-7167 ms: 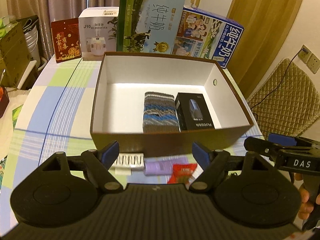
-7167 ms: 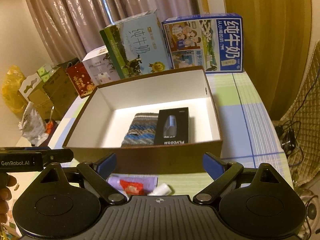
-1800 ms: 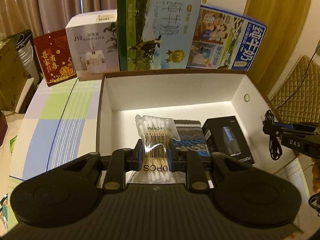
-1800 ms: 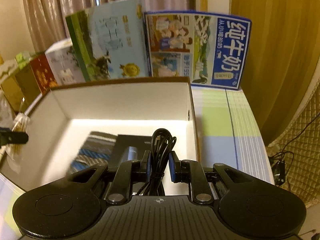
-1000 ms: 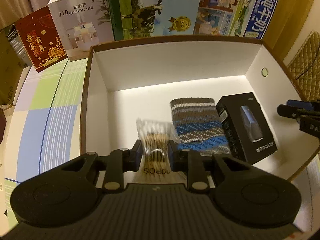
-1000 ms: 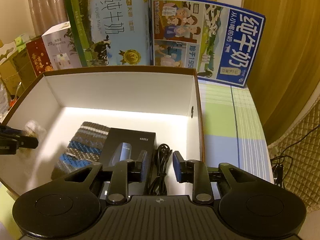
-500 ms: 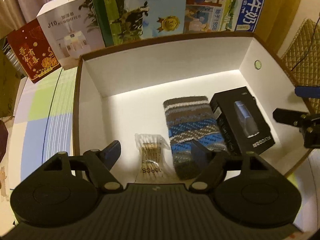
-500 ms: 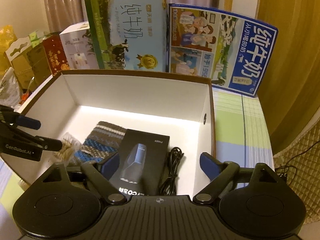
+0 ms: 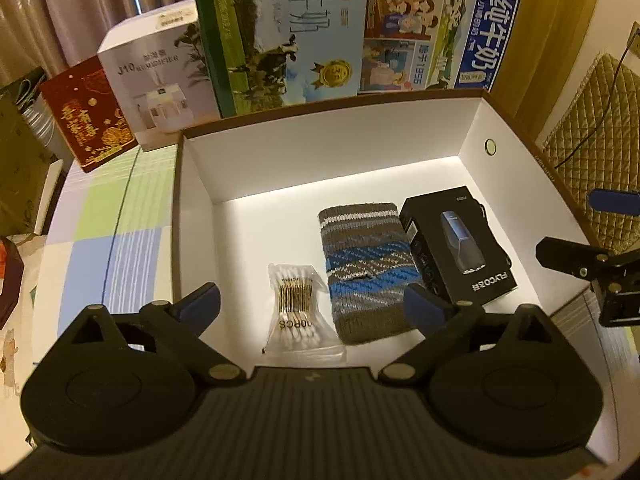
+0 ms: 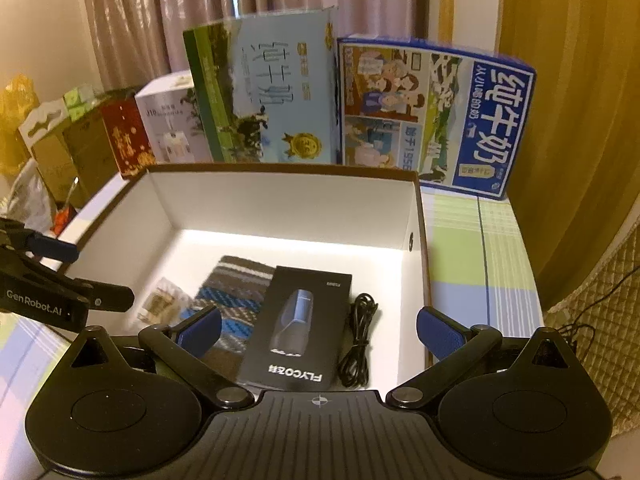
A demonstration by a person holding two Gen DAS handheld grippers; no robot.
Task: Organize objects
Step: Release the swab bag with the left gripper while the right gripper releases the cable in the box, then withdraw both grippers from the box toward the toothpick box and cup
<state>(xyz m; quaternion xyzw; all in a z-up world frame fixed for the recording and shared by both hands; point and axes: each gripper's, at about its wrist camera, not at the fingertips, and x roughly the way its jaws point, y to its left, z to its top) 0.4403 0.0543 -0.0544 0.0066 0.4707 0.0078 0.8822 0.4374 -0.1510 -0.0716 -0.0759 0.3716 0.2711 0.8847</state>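
A brown cardboard box [image 9: 192, 168] with a white inside holds a bag of cotton swabs [image 9: 298, 312], a striped knit pouch [image 9: 364, 264], a black shaver box [image 9: 456, 248] and a coiled black cable [image 10: 358, 344]. My left gripper [image 9: 314, 306] hovers open above the box's near side, over the cotton swabs, holding nothing. My right gripper [image 10: 320, 330] is open above the shaver box [image 10: 300, 324] and the cable, also holding nothing. Each gripper shows at the edge of the other's view.
Behind the box [image 10: 280, 172] stand two milk cartons [image 9: 288, 32] [image 9: 436, 32], a white humidifier box [image 9: 160, 80] and a red packet [image 9: 86, 116]. The checked tablecloth [image 9: 108, 216] lies bare to the left and right of the box. A quilted chair [image 9: 592, 136] stands at the right.
The left gripper let go of the cotton swabs in the box and opened wide. The right gripper released the cable beside the shaver box and opened. Both have pulled back and up.
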